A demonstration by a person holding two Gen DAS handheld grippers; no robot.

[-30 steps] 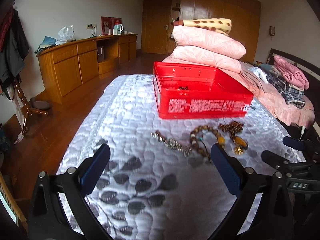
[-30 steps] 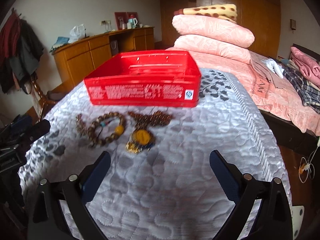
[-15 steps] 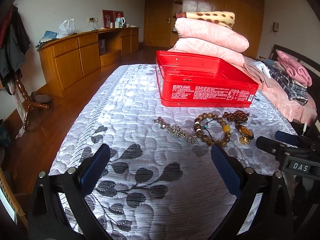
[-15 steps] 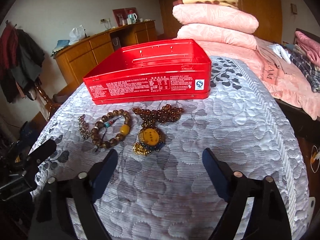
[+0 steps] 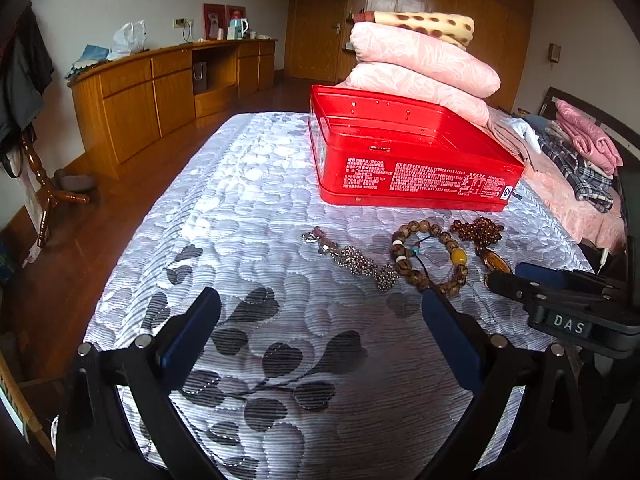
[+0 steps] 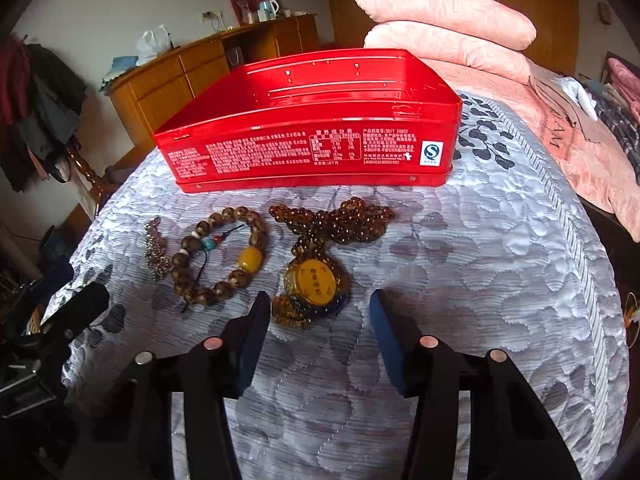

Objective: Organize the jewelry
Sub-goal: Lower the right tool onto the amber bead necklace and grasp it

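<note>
Your right gripper (image 6: 318,312) was closing, jaws either side of amber bead necklace with round yellow pendant (image 6: 313,280), pads not on it yet. Your left gripper (image 5: 320,320) sat wide open, nothing between jaws, over bare grey leaf-print quilted bedspread (image 5: 240,200). Wooden bead bracelet with yellow bead (image 6: 218,256) lay just left of necklace, crumpled silver chain (image 6: 157,254) further left near bedspread edge. Open red rectangular tin (image 6: 312,132) sat right behind jewelry; plenty of free bedspread on right side.
</note>
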